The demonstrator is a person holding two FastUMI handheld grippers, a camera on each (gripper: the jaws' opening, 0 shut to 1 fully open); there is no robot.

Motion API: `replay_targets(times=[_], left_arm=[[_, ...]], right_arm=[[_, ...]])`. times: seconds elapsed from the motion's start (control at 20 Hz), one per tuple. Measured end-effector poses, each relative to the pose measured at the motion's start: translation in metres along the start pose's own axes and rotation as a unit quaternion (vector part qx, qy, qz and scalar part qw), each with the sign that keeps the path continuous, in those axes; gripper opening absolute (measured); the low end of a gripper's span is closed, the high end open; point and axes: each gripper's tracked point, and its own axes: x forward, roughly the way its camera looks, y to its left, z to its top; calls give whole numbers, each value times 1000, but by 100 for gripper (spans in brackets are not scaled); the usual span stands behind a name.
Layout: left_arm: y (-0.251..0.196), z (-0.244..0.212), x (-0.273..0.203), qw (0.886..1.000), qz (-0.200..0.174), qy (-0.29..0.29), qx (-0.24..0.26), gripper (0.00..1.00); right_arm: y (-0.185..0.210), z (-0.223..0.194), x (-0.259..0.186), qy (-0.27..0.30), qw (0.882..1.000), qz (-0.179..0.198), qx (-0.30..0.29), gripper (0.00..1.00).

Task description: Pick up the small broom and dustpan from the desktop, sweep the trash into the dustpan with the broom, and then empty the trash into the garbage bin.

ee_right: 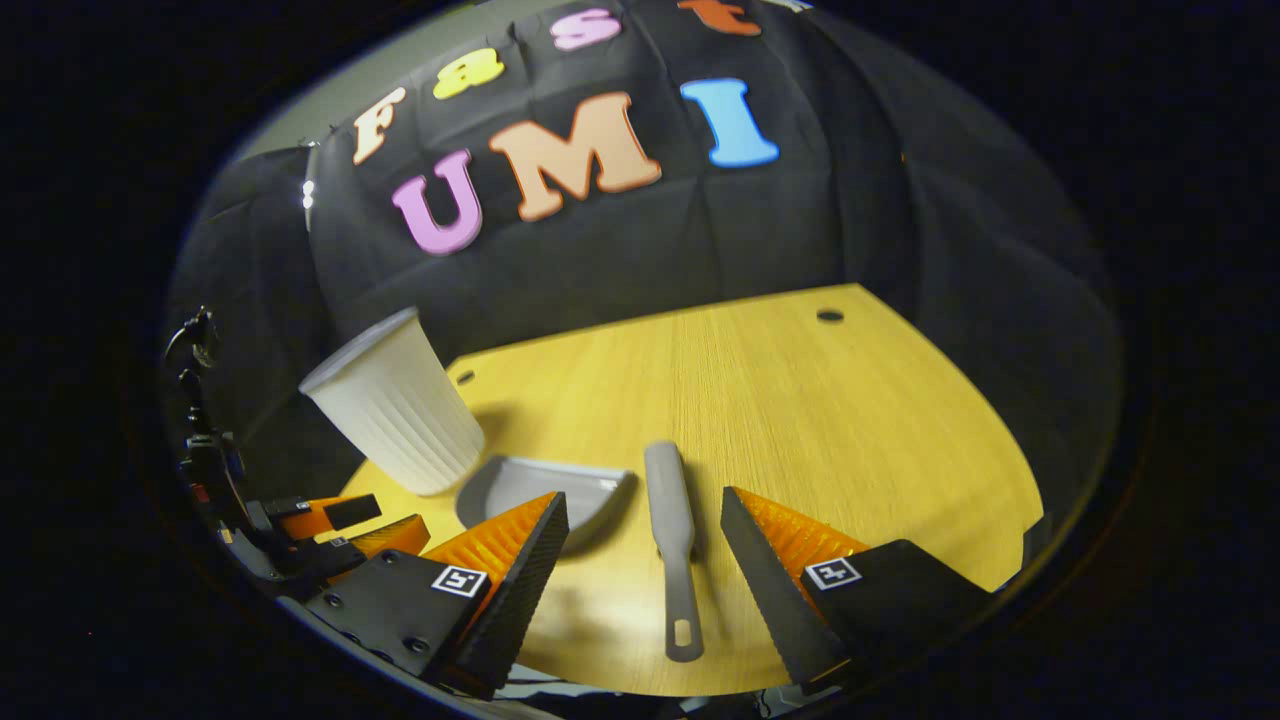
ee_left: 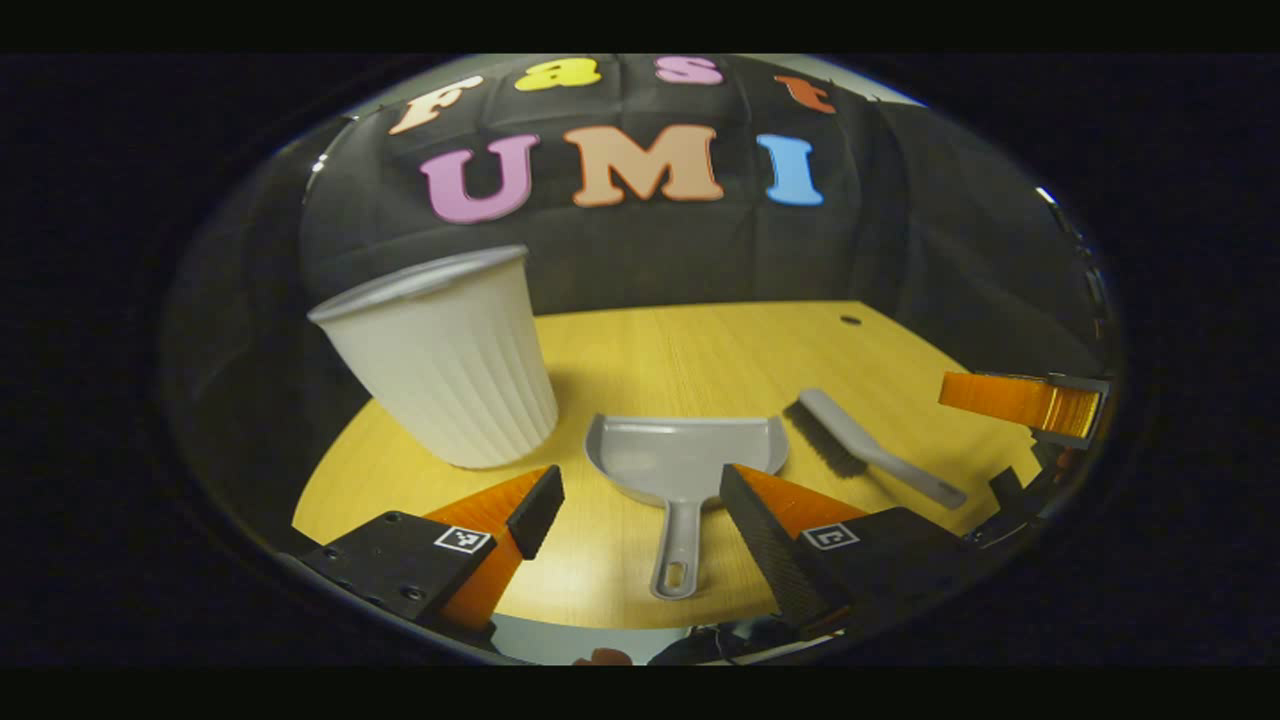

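A grey dustpan (ee_left: 685,455) lies flat on the wooden desktop (ee_left: 700,350), its handle pointing toward me. My left gripper (ee_left: 640,500) hovers open just above that handle, one finger on each side, touching nothing. To the dustpan's right lies a small grey broom (ee_left: 860,445). In the right gripper view the broom (ee_right: 672,530) lies lengthwise between the open fingers of my right gripper (ee_right: 640,530), handle toward me. The dustpan (ee_right: 545,490) sits to its left. No trash is visible on the desk.
A white ribbed garbage bin (ee_left: 445,355) stands at the left of the desktop, close behind the dustpan; the same bin (ee_right: 395,410) shows in the right gripper view. The other gripper (ee_left: 1030,400) hangs at the right edge. The far desktop (ee_right: 780,380) is bare wood.
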Motion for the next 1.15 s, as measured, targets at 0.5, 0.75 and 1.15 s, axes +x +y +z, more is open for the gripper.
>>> replay_targets(times=[0.5,0.75,1.15], left_arm=[[40,134,-93,977,17,-203,-58,94],[41,152,-110,970,4,-239,-43,94],[36,148,-107,971,-19,-235,-41,93]], right_arm=[[36,66,-113,-218,973,-62,-45,98],[52,68,-107,-218,974,-48,-44,98],[47,72,-122,-237,968,-80,-33,98]])
